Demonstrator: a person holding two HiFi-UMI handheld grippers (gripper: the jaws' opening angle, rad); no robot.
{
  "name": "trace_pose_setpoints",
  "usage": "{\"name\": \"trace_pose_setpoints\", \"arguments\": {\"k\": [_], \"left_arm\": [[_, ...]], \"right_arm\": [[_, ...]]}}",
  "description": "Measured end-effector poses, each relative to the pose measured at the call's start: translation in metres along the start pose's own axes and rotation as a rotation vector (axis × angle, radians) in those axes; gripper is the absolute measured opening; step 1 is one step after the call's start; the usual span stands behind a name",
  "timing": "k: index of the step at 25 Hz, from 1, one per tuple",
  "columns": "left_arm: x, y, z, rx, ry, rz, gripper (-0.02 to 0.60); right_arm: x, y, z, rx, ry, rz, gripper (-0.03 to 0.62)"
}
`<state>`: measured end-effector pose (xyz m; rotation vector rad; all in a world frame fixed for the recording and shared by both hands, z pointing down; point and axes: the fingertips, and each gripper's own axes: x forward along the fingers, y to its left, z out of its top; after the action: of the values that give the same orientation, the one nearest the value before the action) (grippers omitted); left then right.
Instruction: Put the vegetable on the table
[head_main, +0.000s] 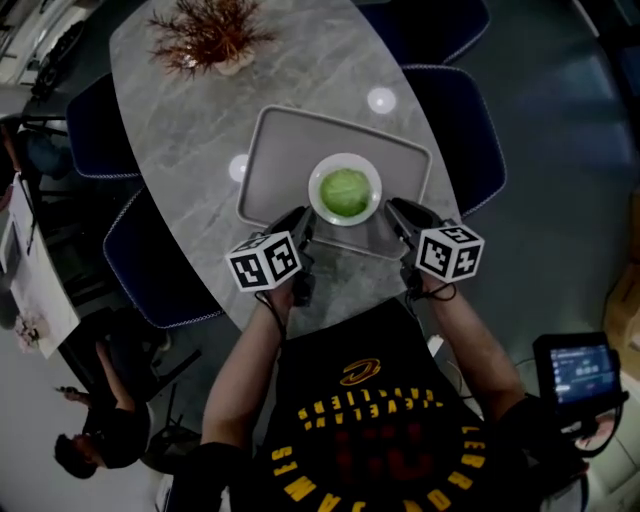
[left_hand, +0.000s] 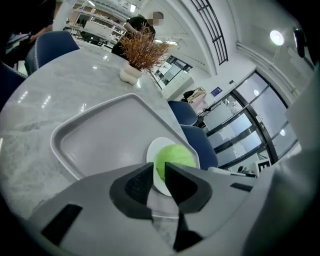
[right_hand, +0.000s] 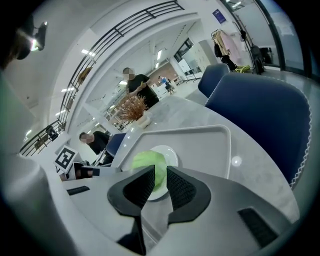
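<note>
Grey marbled stone is making up the long oval table, which is filling the middle of the head view over a dark floor. At the far left, two blue chairs are standing pushed in against the table's edge, and a bystander is standing on the floor below them. A dried plant in a pale pot is sitting near the table's far end.

A grey tray is lying on the tabletop at the near end. The left gripper is reaching onto the tray's near rim at the left. In its own view its jaws are drawn close, with only a narrow slit between them, and the rim is running into that slit, so the left gripper appears to be pinching the tray.

A white plate is resting inside the tray by its near edge, and the round green vegetable is sitting in the middle of it, between the two grippers.

The right gripper is meeting the near rim on the plate's other side. Its jaws are likewise pressed nearly together, with the rim in the gap and the vegetable showing just beyond.

Another blue chair is standing at the table's right, and a small lit screen is glowing at the far right.
</note>
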<state>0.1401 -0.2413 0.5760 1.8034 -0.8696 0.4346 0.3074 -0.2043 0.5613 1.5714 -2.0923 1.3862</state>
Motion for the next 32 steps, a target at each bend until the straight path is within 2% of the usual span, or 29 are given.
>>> {"name": "trace_pose_setpoints", "arguments": {"k": [8,12,17,25,32], "left_arm": [[0.03,0.009,-0.006,-0.066,0.064,0.013,0.058],[0.037,0.012,-0.001,-0.095,0.079,0.009,0.058],[0.038,0.011,-0.004,-0.088,0.121,0.022,0.058],[0.043,0.011,-0.007,-0.055,0.199,0.058,0.058],[0.048,0.012,-0.007,-0.108,0.223,0.042,0.049]], "right_arm": [[0.028,-0.027,-0.008,0.065,0.083,-0.046,0.075],[0.04,-0.033,-0.01,0.122,0.107,-0.04,0.075],[0.047,-0.029,-0.014,0.136,0.143,-0.062,0.075],[0.046,-0.027,-0.014,0.183,0.137,-0.057,0.075],[0.049,-0.025,-0.017,0.195,0.138,-0.045,0.075]]}}
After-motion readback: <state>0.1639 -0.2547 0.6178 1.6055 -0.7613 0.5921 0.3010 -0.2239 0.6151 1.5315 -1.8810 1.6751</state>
